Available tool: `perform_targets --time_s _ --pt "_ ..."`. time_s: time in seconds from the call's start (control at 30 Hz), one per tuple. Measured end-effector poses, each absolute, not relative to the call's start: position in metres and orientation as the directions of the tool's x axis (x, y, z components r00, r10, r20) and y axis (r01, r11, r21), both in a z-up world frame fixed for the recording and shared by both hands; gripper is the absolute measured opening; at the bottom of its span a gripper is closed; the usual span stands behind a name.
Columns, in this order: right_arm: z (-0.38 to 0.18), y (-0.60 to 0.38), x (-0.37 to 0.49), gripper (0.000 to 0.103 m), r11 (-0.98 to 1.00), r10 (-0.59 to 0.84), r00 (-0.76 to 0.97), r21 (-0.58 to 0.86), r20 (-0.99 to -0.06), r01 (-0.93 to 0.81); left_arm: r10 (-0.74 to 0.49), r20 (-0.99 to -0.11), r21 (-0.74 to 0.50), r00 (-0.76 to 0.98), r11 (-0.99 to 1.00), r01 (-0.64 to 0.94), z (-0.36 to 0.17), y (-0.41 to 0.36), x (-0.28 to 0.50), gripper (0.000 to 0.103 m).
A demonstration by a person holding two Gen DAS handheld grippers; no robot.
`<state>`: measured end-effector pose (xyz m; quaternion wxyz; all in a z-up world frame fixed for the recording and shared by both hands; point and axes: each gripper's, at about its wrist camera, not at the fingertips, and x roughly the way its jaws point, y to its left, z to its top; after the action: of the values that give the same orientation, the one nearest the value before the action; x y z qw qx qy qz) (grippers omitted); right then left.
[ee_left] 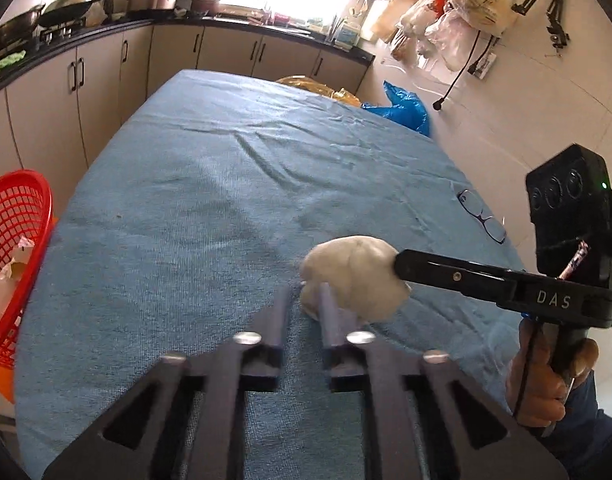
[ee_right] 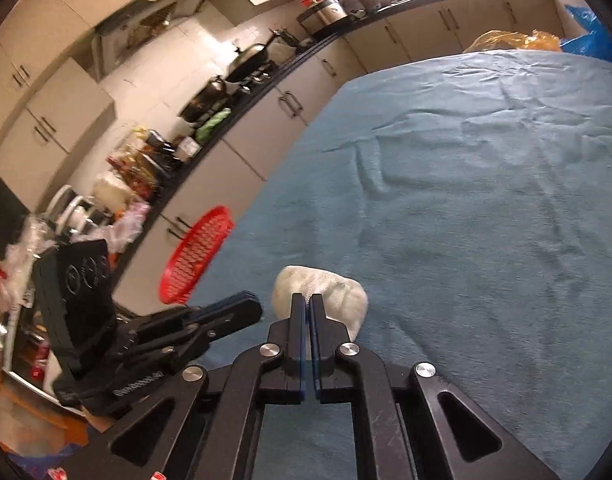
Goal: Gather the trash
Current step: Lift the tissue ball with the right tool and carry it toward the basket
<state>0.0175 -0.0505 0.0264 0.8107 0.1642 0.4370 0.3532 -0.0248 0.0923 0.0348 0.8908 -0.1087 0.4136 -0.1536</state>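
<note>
White tissue wad (ee_left: 352,276) near the table's (ee_left: 209,184) near edge: our right gripper (ee_right: 308,300) pinches it; left gripper (ee_left: 306,300), spread, should clamp firmly.

My left tool (ee_left: 306,300) is black, with two slim bars and round silver rivets on its linkage. My right tool (ee_right: 308,300) matches it, blue-edged pads inside; its side reads "DAS" in white, its boxy black camera housing shows a green light. My sleeve (ee_left: 586,432) is dark blue.
</note>
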Motion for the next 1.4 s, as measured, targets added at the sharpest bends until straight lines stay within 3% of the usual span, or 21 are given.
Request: perform_targets --time_s 0.03,0.07,0.13,0.23,0.3,0.37,0.5,0.63,1.0,1.4 --pt "0.025 -0.053 0.017 0.006 0.709 0.704 0.381 0.567 -0.599 -0.419 -0.359 -0.708 -0.322 0.609 0.931 0.174 0.034 0.093 -0.023 0.055" --pt "0.025 -0.055 0.017 0.006 0.715 0.698 0.387 0.563 -0.602 -0.414 -0.355 -0.702 -0.325 0.617 0.931 0.165 0.034 0.094 -0.022 0.061" --pt "0.022 -0.058 0.019 0.006 0.726 0.687 0.389 0.56 -0.614 -0.398 -0.367 -0.695 -0.336 0.619 0.926 0.172 0.034 0.093 -0.02 0.062" --pt "0.018 -0.067 0.02 0.017 0.733 0.68 0.4 0.566 -0.615 -0.377 -0.378 -0.697 -0.341 0.61 0.922 0.182 0.031 0.088 -0.018 0.062" --pt "0.016 -0.068 0.02 0.018 0.731 0.683 0.399 0.572 -0.612 -0.372 -0.375 -0.704 -0.328 0.603 0.925 0.192 0.029 0.083 -0.015 0.062" --pt "0.013 -0.068 0.022 0.018 0.722 0.692 0.386 0.585 -0.61 -0.37 -0.382 -0.711 -0.323 0.591 0.923 0.207 0.026 0.076 -0.012 0.059" --pt "0.007 -0.063 0.025 0.018 0.714 0.7 0.368 0.597 -0.612 -0.366 -0.404 -0.716 -0.326 0.569 0.915 0.239 0.022 0.067 -0.009 0.029" --pt "0.004 -0.062 0.025 0.012 0.694 0.72 0.346 0.617 -0.602 -0.371 -0.381 -0.717 -0.27 0.584 0.924 0.271 0.024 0.057 -0.015 0.022" --pt "0.034 -0.048 0.009 0.01 0.669 0.743 0.371 0.588 -0.557 -0.456 -0.341 -0.675 -0.193 0.654 0.937 0.29 0.054 0.061 -0.037 0.02" --pt "0.051 -0.005 0.007 0.01 0.654 0.753 0.36 0.566 -0.551 -0.502 -0.22 -0.637 -0.112 0.739 0.975 0.194 0.071 0.091 -0.058 0.02"
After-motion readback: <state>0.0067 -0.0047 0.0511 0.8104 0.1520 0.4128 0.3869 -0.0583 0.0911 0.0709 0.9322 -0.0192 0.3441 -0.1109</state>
